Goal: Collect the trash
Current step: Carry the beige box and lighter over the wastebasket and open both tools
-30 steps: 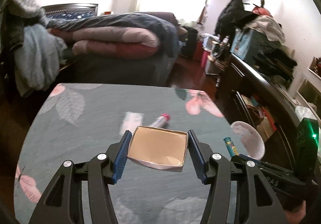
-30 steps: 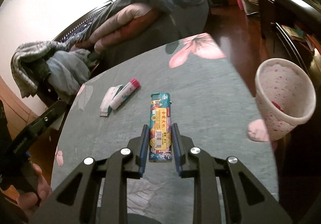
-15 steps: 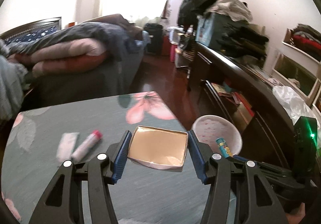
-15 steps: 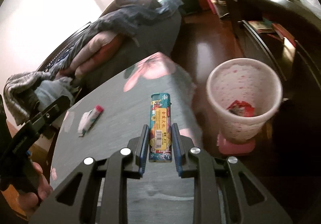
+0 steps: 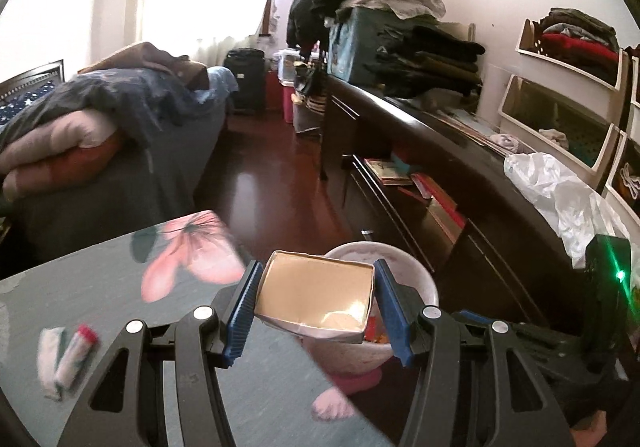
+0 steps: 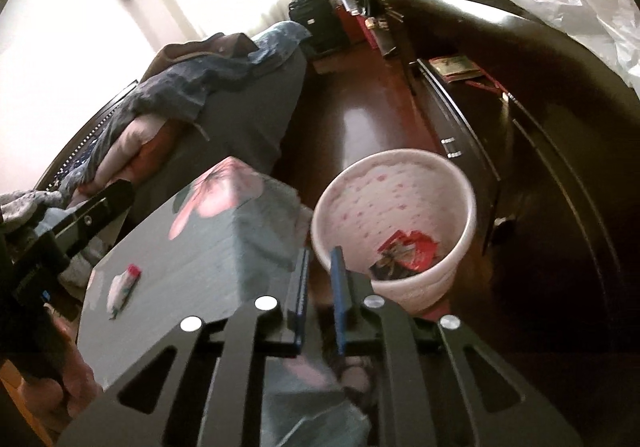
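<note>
Cardboard box [image 5: 314,297] clamped between left gripper [image 5: 316,305] fingers, seemingly over bin [image 5: 420,283]

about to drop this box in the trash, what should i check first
1. Cardboard box gripped by the left tool: ok, pads press both sides.
2. Box over the bin's opening: cannot tell; it overlaps the rim in the left view only.
3. Bin upright with room: ok, only wrappers at the bottom.
4. Right tool empty: ok, shut on nothing, close to the bin's rim.
5. Table cleared: not ok, a red-capped tube and a white scrap lie on it.
</note>
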Motion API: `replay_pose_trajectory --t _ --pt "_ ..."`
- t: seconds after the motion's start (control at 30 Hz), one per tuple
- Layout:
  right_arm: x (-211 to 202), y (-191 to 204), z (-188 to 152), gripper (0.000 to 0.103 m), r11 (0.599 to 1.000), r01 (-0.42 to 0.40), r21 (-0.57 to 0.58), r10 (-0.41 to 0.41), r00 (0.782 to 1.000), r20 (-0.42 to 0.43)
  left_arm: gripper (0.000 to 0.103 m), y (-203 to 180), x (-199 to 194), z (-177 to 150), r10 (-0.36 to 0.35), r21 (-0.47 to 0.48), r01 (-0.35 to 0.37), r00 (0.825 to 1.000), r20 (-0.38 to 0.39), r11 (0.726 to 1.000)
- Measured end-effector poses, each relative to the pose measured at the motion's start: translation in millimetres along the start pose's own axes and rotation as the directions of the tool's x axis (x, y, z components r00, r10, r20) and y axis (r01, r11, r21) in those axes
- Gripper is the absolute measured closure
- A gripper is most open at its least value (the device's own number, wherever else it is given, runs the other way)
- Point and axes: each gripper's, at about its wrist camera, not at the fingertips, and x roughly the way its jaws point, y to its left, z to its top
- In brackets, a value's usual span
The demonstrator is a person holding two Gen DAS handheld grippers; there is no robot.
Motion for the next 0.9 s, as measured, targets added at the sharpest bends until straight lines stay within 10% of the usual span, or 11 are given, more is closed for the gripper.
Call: replay_pose_trajectory --t 0.37,0.57,0.9 --pt "28.7 -34.2 16.8 0.091 0.996 0.088 0.001 -0.088 0.996 0.006 0.046 -29.4 78.5 18.8 -0.059 0.024 0.061 0.994 -0.093 0.998" --pt "28.3 -48.4 -5.2 0.090 0.994 0.109 0.017 -0.109 0.994 -0.025 0.016 -53.6 124.3 14.9 -0.052 0.068 0.063 0.988 -0.149 0.996" --pt "35.3 -44.7 -17.2 0.077 0.995 0.103 0.014 -0.102 0.992 -0.068 0.009 -37.8 109.6 12.4 0.003 0.033 0.000 0.993 -0.116 0.999"
